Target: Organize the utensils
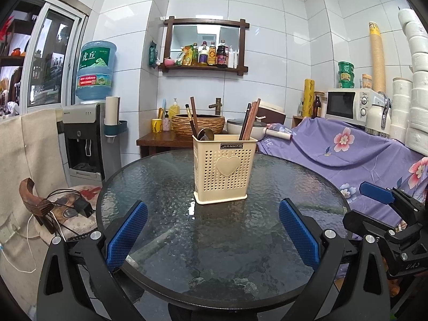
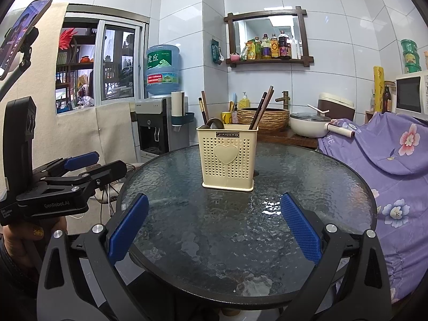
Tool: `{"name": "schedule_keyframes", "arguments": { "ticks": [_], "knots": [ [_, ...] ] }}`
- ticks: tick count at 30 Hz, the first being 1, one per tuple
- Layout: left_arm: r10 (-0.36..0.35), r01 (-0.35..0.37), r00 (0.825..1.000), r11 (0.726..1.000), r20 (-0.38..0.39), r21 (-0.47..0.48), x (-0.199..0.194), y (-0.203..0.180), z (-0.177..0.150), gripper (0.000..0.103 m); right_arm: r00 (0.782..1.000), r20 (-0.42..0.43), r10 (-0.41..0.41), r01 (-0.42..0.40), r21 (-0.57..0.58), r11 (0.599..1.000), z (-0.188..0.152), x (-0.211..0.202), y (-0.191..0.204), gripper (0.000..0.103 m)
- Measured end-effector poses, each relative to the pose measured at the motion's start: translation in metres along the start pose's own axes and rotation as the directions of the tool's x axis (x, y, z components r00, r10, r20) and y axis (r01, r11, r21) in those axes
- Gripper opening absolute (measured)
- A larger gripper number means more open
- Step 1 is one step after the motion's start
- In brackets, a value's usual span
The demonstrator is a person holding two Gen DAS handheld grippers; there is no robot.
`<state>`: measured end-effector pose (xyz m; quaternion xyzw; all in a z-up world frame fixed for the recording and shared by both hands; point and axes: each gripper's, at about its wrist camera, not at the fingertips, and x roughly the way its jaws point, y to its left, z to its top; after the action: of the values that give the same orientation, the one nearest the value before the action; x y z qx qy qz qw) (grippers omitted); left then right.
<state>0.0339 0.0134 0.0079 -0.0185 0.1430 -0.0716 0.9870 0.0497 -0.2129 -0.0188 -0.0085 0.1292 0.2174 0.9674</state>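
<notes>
In the left wrist view, the left gripper (image 1: 212,230) is seen spread wide over the near half of the round glass table (image 1: 165,240), with nothing between its blue pads. The cream utensil holder (image 1: 224,169) stands upright at twelve o'clock from the gripper, well apart from it, near the table's centre. Dark chopsticks (image 1: 250,119) lean out of its right compartment; more sticks and a spoon bowl (image 1: 206,133) are seen on the left side. The right gripper (image 1: 379,195) is glimpsed at three o'clock, beyond the table's edge.

In the right wrist view, the right gripper (image 2: 214,227) is likewise held wide open and empty, with the holder (image 2: 228,157) at twelve o'clock. The left gripper (image 2: 80,160) is seen at nine o'clock, gripped by a hand (image 2: 24,238). No loose utensils are visible on the glass, so the task is judged close to done.

The holder looks light and tall on slick textured glass: it could be tipped or slid if the leaning chopsticks were knocked during a reach.
</notes>
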Motion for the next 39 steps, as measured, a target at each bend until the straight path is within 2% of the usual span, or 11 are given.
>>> {"name": "schedule_keyframes", "arguments": {
  "ticks": [39],
  "knots": [
    [0.011, -0.011, 1.000, 1.000, -0.008, 0.005, 0.0007, 0.0012, 0.0024, 0.097, 1.000, -0.006, 0.005, -0.005, -0.001, 1.000, 0.0012, 0.0004, -0.0026, 0.097]
  ]
}}
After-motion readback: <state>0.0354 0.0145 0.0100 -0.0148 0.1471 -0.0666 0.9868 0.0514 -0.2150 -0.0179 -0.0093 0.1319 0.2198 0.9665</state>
